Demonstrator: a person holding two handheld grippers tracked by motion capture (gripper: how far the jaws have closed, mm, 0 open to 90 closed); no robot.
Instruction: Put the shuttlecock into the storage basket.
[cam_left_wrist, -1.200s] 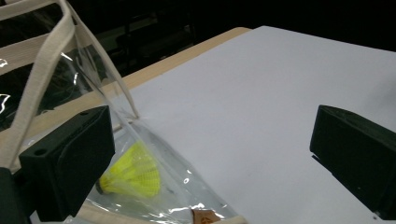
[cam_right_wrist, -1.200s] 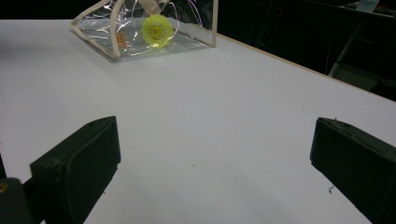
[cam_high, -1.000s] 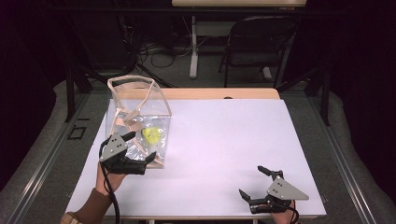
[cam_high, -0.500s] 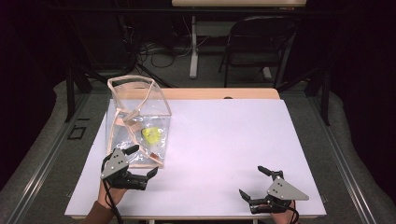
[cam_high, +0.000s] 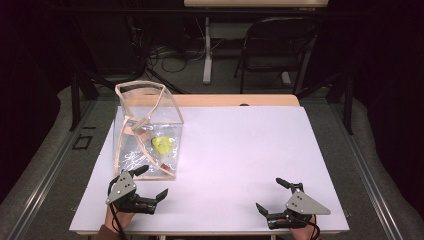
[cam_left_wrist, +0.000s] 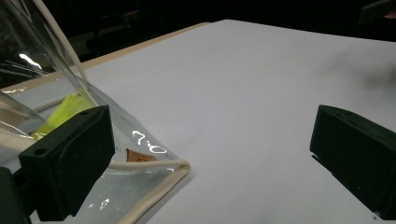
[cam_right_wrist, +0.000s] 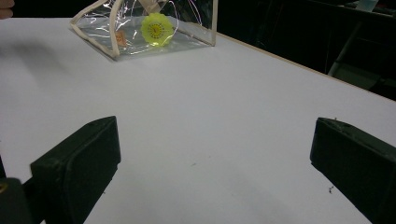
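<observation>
The clear bag (cam_high: 148, 131) stands at the left of the high view with a yellow toy (cam_high: 161, 145) inside. The left gripper (cam_high: 149, 186) sits just below it, jaws wide apart and empty; the right gripper (cam_high: 272, 196), lower right on the surface (cam_high: 240, 150), is likewise spread. The step looks like a pause beside the bag; next, close on its near edge.

Left gripper (cam_high: 151, 183) back from bag (cam_high: 145, 131).

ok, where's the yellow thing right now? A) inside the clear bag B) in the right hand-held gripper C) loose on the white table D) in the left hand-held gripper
A: the yellow thing sits inside the clear bag, and both hand-held grippers are open with nothing between the jaws.
</observation>
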